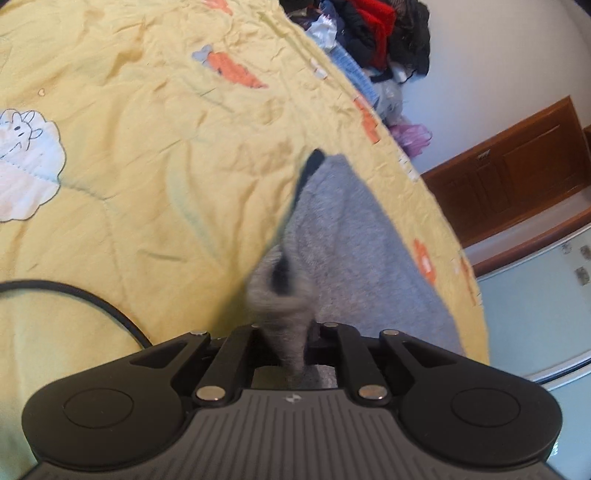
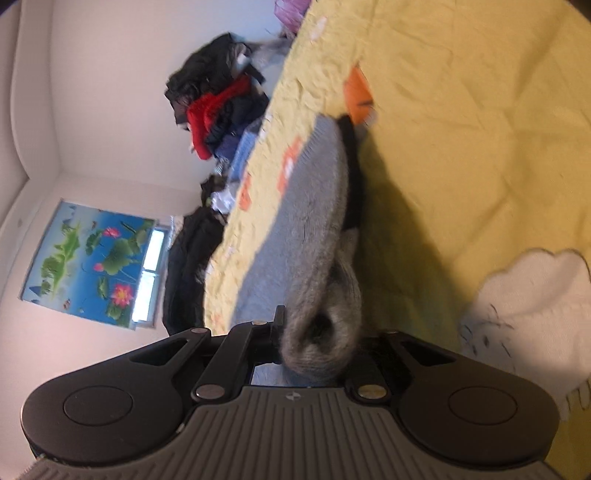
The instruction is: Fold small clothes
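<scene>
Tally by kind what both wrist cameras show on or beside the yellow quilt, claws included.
grey garment: 1
claws, left claw and right claw: 2
black cable: 1
clothes pile past the quilt's edge: 1
Total: 5

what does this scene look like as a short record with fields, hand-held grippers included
surface: yellow quilt with carrot and rabbit prints
garment: grey sock, dark trim, stretched between both tools
left hand-held gripper: shut on a bunched end of the grey sock
right hand-held gripper: a rolled end of the sock sits between its fingers; grip unclear
background: clothes pile at the bed's far edge
wall: lotus picture
</scene>
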Action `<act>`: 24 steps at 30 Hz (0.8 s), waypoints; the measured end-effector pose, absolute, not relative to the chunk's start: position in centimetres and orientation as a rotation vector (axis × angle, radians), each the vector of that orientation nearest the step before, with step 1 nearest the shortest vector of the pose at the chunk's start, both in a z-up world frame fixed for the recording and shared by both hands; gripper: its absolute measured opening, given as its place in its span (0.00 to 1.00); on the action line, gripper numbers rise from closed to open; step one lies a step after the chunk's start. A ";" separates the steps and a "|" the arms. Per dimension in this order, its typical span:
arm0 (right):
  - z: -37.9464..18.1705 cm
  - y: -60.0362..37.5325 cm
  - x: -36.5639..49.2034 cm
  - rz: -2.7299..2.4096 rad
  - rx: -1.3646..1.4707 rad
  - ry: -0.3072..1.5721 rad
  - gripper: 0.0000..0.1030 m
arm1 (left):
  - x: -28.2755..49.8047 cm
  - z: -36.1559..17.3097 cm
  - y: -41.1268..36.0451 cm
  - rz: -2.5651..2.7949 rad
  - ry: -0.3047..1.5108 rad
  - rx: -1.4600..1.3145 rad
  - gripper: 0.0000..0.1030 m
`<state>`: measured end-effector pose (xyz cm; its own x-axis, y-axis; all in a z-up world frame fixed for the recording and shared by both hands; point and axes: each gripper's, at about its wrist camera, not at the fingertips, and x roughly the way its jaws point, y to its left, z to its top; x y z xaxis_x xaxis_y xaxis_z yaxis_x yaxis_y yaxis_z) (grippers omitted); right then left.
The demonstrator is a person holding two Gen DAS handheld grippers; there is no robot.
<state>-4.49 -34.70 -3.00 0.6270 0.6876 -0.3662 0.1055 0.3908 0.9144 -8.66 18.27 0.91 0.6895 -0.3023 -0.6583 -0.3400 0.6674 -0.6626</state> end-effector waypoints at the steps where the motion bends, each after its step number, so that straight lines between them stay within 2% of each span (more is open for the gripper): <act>1: -2.7 -34.6 -4.7 0.399 1.078 0.863 0.55 | -8.8 1.1 18.4 0.051 0.852 -0.837 0.11; 2: -2.3 -34.5 -4.9 0.372 1.022 0.879 0.64 | -9.0 1.5 18.6 0.065 0.849 -0.807 0.14; 3: -1.8 -34.8 -5.3 0.364 0.975 0.874 0.70 | -9.4 2.2 19.0 0.070 0.831 -0.779 0.19; 4: -1.0 -35.2 -5.7 0.364 0.923 0.852 0.70 | -9.8 3.1 19.4 0.089 0.801 -0.740 0.22; 5: -0.1 -35.7 -5.9 0.353 0.865 0.830 0.70 | -10.3 4.2 19.8 0.126 0.758 -0.689 0.30; 7: 1.5 -37.1 -5.5 0.326 0.778 0.779 0.70 | -10.4 6.3 20.3 0.192 0.662 -0.593 0.55; 8: 2.2 -37.7 -4.9 0.322 0.754 0.752 0.70 | -9.8 7.2 20.6 0.211 0.623 -0.556 0.71; 10: 3.1 -38.3 -2.6 0.346 0.698 0.719 0.70 | -7.6 8.5 20.5 0.201 0.563 -0.490 0.72; 13: 3.6 -37.9 2.8 0.310 0.577 0.714 0.70 | -1.9 9.5 18.7 0.115 0.570 -0.360 0.72; 19: 2.0 -35.0 13.3 0.322 0.432 0.808 0.70 | 10.6 6.2 15.6 -0.036 0.789 -0.294 0.71; 24: 0.6 -32.4 16.6 0.362 0.340 0.862 0.70 | 15.9 2.5 12.8 -0.040 0.910 -0.129 0.69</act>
